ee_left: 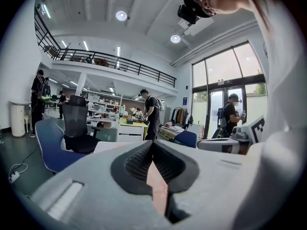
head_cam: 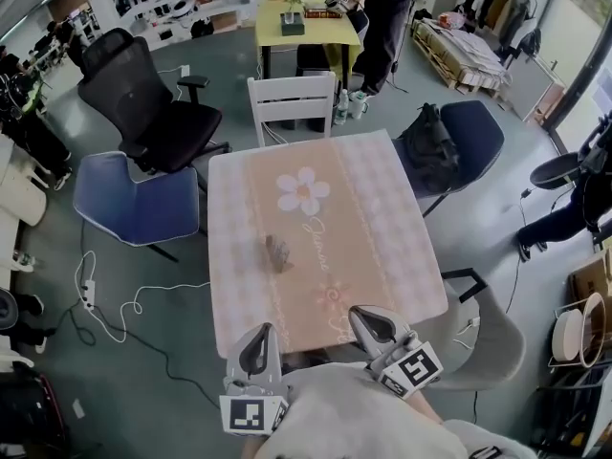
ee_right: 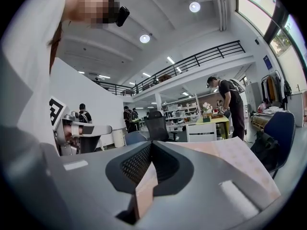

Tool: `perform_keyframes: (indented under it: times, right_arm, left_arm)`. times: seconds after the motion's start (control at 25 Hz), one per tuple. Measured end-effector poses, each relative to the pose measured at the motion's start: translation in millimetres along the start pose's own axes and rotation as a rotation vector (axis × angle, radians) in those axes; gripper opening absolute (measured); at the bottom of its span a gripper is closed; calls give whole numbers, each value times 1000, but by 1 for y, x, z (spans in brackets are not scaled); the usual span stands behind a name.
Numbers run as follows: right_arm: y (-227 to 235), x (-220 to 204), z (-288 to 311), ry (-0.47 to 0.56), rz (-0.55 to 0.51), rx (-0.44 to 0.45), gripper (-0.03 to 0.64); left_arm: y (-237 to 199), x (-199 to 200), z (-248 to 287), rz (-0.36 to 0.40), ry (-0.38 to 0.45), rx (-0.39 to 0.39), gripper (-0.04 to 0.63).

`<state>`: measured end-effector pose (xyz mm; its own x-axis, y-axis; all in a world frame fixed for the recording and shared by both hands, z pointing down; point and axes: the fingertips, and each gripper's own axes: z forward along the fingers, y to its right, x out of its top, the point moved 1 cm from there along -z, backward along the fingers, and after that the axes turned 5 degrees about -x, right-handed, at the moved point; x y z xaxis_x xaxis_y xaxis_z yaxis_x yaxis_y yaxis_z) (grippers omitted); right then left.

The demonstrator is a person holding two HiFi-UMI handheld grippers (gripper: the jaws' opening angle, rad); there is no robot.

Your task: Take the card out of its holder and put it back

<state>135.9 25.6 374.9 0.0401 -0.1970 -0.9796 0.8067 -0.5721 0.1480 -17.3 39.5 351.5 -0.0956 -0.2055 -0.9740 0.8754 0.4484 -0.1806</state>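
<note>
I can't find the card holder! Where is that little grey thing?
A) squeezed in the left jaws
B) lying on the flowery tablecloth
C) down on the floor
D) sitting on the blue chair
B: the little grey card holder lies near the middle of the table, apart from the left gripper and the right gripper at the near edge.

Big open workshop space with a grey-green floor. In the middle sits a table under a pink checked cloth with a flower print, a white chair at its far side, and a black office chair and blue chair off to the left. There's a yellow table further back. Overhead are a mezzanine railing and round ceiling lights, with tall windows on the right.
</note>
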Motion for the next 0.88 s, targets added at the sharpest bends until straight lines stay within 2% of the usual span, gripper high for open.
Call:
perform_keyframes:
  times: [0.48,0.88]
  right_arm:
    - [13,13,9,32,9,-64,-2]
    - [-9,22,49,24,15,-53,-2]
  left_arm:
    - [-9,13,17,28,7,-45,0]
    - [-54,26,15,22,8,-31,0]
